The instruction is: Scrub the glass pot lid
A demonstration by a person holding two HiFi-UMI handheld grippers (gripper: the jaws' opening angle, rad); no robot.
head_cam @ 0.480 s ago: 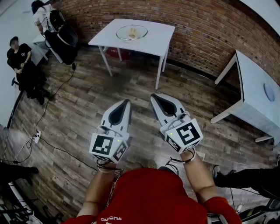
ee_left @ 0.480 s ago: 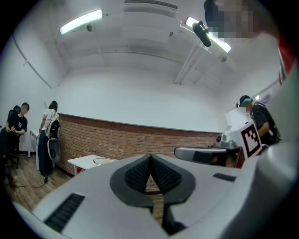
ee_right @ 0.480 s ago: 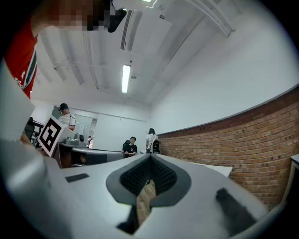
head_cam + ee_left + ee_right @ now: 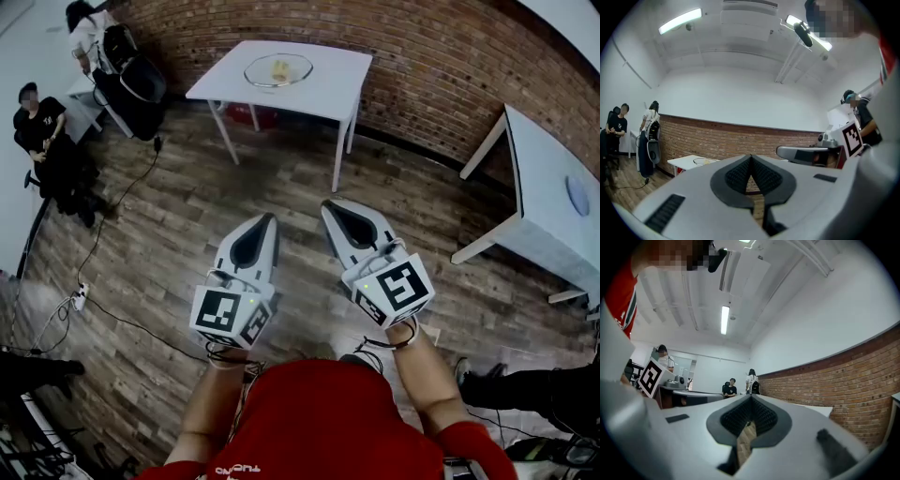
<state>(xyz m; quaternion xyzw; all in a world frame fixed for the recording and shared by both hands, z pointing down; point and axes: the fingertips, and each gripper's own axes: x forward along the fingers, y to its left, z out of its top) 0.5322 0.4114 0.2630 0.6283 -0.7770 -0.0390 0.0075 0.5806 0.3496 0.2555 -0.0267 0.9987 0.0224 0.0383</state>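
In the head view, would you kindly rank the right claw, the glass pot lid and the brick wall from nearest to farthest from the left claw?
1. The right claw, just beside the left claw, on its right.
2. The glass pot lid, ahead on the white table.
3. The brick wall, behind that table.

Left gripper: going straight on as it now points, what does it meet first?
Likely the red brick wall; the left gripper aims right of the white square table. Depth unclear.
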